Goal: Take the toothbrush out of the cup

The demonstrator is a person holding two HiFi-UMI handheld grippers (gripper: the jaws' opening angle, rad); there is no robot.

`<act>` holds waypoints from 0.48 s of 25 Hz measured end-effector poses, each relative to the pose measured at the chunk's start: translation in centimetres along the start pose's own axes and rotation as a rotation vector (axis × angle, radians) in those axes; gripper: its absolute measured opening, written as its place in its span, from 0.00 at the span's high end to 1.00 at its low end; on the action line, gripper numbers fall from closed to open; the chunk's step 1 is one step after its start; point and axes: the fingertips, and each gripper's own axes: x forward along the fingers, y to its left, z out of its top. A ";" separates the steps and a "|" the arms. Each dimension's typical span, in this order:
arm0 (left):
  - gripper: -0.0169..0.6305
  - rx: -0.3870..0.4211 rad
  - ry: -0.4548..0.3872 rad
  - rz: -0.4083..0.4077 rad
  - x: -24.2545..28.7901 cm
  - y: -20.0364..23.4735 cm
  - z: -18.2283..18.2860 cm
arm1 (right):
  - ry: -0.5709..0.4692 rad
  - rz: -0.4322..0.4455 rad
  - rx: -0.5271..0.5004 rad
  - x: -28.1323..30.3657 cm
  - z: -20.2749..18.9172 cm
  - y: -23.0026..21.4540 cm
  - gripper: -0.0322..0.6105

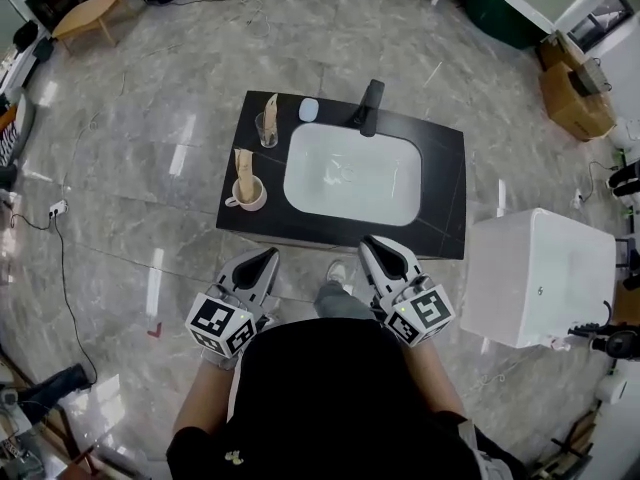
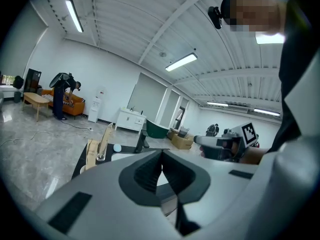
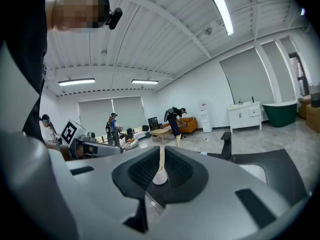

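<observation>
The head view alone lays out the whole scene: a black bench (image 1: 445, 183) with a white sink (image 1: 350, 173) and a dark faucet (image 1: 368, 106) at its far edge. At the far left corner of the bench stands a glass cup (image 1: 267, 130), and a wrapped toothbrush (image 1: 270, 106) sticks upright out of it. Nearer on the left, a white mug (image 1: 248, 194) holds a second wrapped brush (image 1: 243, 162). Both grippers hover off the near edge, close to the person's body and well apart from either cup. The left gripper (image 1: 268, 258) and the right gripper (image 1: 372, 243) each have their jaws pressed together and carry nothing. The left gripper view confirms the closed jaws of the left gripper (image 2: 161, 154). It also shows the glass cup (image 2: 101, 156) from the side and, beyond it, an orange sofa (image 2: 72, 105) that the head view misses. The right gripper view shows the right gripper (image 3: 161, 151) closed, and the distant mug (image 3: 160, 177) lines up in the notch between its jaws.
</observation>
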 end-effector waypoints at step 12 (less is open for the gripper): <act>0.94 -0.006 -0.022 0.132 9.1 -1.4 2.6 | 0.002 0.140 0.013 1.9 2.4 -9.4 0.88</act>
